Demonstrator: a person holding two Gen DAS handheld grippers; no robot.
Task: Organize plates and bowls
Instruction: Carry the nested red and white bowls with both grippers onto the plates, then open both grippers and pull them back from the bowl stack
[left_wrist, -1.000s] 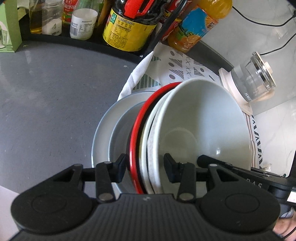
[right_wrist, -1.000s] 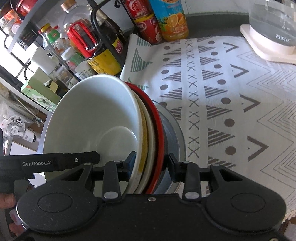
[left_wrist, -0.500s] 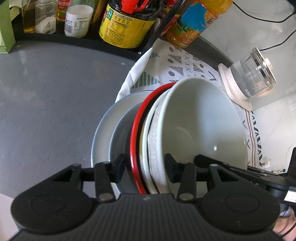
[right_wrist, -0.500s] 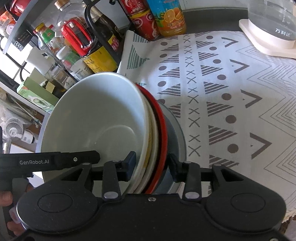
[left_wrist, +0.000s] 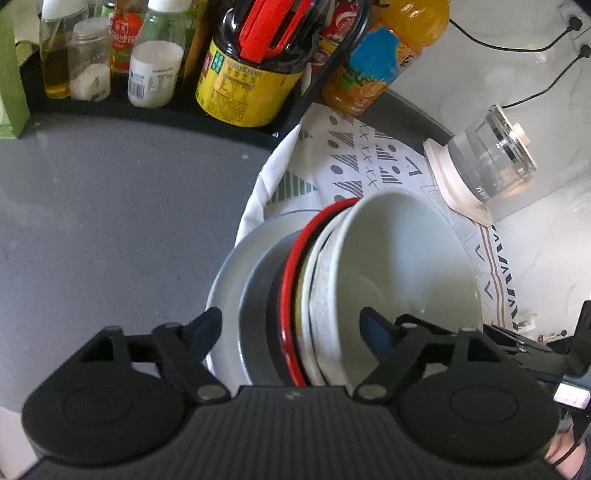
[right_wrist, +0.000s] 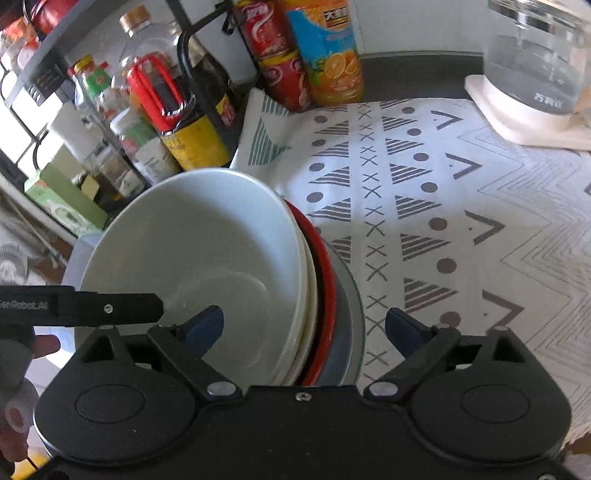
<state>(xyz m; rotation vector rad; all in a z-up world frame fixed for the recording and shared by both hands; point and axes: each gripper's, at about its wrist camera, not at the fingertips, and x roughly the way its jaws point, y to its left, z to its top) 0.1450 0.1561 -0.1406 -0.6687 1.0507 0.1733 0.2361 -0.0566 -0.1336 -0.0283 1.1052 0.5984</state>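
Note:
A stack of bowls sits on a grey plate (left_wrist: 229, 273) at the edge of the patterned cloth. The top white bowl (left_wrist: 406, 266) (right_wrist: 192, 251) rests in cream bowls, a red-rimmed bowl (left_wrist: 291, 266) (right_wrist: 327, 273) and a grey bowl. My left gripper (left_wrist: 291, 330) straddles the stack's near rims on one side; its jaws are opening and the pads are off the rims. My right gripper (right_wrist: 304, 326) straddles the rims on the opposite side, jaws also opening, pads clear. Each gripper shows at the edge of the other's view.
A rack of bottles stands behind the stack: a dark sauce bottle (left_wrist: 251, 74) with a red handle and an orange juice bottle (left_wrist: 376, 62). A glass kettle (left_wrist: 495, 162) sits on a white base at the cloth's far side. Grey counter (left_wrist: 110, 203) lies beside the stack.
Both grippers were shut on the bowl rims; now both sets of jaws stand wide apart and have let go. The stack stays on the plate.

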